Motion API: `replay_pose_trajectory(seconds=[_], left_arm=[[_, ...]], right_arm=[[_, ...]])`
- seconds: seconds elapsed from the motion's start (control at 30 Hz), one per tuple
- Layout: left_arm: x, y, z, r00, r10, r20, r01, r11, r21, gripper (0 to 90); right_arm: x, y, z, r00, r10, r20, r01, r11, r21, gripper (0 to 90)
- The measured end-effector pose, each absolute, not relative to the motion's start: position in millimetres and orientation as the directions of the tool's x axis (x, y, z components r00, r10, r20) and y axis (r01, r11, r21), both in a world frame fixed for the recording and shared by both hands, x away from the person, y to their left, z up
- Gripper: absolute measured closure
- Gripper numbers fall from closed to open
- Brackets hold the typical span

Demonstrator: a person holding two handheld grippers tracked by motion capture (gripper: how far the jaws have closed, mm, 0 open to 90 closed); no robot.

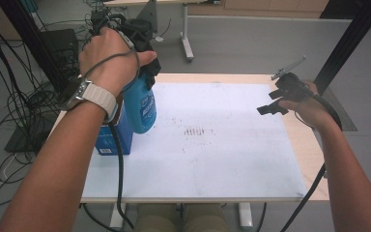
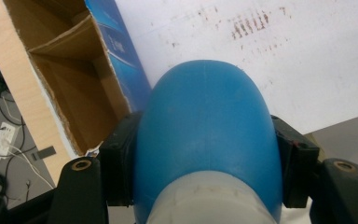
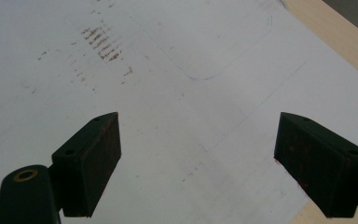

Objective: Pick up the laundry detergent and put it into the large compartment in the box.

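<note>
A blue plastic bottle (image 1: pixel 143 107) hangs bottom-down in the air over the table's left side, with my left gripper (image 1: pixel 146 72) shut on its upper part. In the left gripper view the bottle's (image 2: pixel 206 126) rounded blue body sits between the two black pads (image 2: pixel 119 170), which press on its sides just past a pale neck. Below and beside it stands an open blue cardboard box (image 1: pixel 114 139), its brown inside (image 2: pixel 70 84) empty. Over the table's right side my right gripper (image 1: pixel 272 105) is held open; nothing lies between its jaws (image 3: pixel 198 161).
A white sheet (image 1: pixel 222 159) with brown smudges (image 1: pixel 196 131) covers most of the wooden table (image 1: pixel 313 159). Cables and dark equipment (image 1: pixel 53 48) crowd the floor at the left. A black post (image 1: pixel 350 38) rises at the right rear.
</note>
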State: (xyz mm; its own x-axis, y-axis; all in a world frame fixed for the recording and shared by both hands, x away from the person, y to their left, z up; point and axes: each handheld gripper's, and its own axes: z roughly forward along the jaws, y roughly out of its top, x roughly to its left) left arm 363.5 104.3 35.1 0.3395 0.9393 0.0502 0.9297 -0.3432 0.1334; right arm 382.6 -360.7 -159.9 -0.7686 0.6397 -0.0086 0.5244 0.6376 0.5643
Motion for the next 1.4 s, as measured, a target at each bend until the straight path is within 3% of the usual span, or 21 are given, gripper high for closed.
replay_pose_trajectory(seconds=[0.83,1.4], left_arm=[[361,133,64,0.262,0.963,0.059,0.948,-0.269,0.173,37.3],[367,142,61,0.229,0.971,0.062,0.957,-0.236,0.167,37.3]], right_arm=[[390,-355,-164,-0.770,0.638,-0.001,0.529,0.639,0.558,14.7],[394,-355,-167,-0.769,0.640,0.003,0.536,0.641,0.550,14.7]])
